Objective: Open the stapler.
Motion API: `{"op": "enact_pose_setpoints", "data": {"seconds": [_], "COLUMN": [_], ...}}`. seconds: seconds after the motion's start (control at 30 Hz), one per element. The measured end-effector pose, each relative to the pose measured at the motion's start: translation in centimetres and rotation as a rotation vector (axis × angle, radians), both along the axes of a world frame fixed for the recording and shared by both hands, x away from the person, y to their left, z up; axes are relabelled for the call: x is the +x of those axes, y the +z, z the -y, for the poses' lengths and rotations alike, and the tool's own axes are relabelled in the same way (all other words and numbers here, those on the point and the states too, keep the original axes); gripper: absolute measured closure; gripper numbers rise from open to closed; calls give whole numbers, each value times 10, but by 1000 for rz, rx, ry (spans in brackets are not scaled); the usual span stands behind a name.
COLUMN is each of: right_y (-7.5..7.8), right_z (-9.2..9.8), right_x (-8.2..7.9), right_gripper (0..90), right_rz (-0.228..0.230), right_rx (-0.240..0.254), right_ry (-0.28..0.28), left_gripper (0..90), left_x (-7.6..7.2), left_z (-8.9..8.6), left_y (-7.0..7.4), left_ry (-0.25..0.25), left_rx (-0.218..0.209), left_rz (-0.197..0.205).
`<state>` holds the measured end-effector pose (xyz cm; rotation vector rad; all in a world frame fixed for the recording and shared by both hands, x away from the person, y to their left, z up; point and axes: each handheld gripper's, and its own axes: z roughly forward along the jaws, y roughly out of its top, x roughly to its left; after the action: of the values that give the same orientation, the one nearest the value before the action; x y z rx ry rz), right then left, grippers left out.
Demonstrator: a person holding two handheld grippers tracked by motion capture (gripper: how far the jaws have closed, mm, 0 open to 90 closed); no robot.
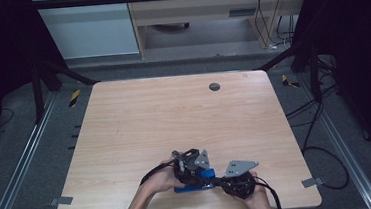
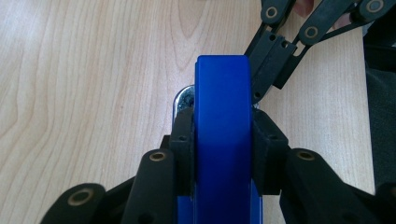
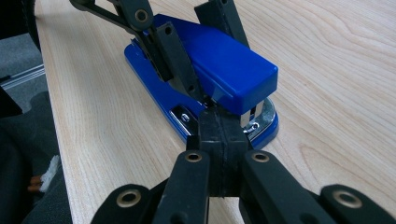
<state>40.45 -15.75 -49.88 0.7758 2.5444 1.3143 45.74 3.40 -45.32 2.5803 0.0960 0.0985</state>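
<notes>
High view: blue stapler [image 1: 195, 181] lying flat on the light wooden table [image 1: 174, 115], close to the near edge at about 6 o'clock of the tabletop, long axis running 3 to 9 o'clock. Left gripper [image 1: 194, 170] reaching in from 10 o'clock of the stapler, clamped across its upper arm; left hand [image 1: 160, 179] just behind it at 9 o'clock. Right gripper [image 1: 218, 182] coming in from 3 o'clock, tips meeting the stapler's end; right hand [image 1: 253, 193] behind at 4 o'clock. Small round grommet [image 1: 214, 86] far off at 12 o'clock, well apart from everything else.

Left gripper view: blue stapler [image 2: 223, 140] standing between the two black jaws, one pad pressed to each flank of the top arm, held at a middling width set by the stapler's body. Metal nose [image 2: 184, 100] peeking out at 11 o'clock beyond the blue cover. Right gripper's linkage entering from 1 o'clock, touching the stapler's right side near the front.

Right gripper view: right gripper [image 3: 221, 128] fully closed, pads flat together with nothing between them, tips touching the stapler's [image 3: 219, 60] front end where the blue cover meets the metal base at 12 o'clock. Left gripper [image 3: 191, 51] straddling the stapler's top farther back, at 11 o'clock.
</notes>
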Motion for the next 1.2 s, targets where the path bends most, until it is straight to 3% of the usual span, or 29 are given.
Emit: {"op": "enact_pose_setpoints", "data": {"seconds": [0.53, 0.67, 1.2], "right_y": [-1, -1, -1], "right_z": [0, 0, 1], "right_x": [1, 1, 1], "right_gripper": [900, 900, 900], "right_rz": [-1, 0, 2], "right_rx": [9, 8, 12], "right_ry": [5, 6, 9], "left_gripper": [658, 658, 658], "left_x": [1, 1, 1], "left_z": [0, -1, 0], "left_y": [1, 0, 1], "left_ry": [0, 1, -6], "left_rx": [1, -15, 2], "left_rz": [-7, -11, -2]}}
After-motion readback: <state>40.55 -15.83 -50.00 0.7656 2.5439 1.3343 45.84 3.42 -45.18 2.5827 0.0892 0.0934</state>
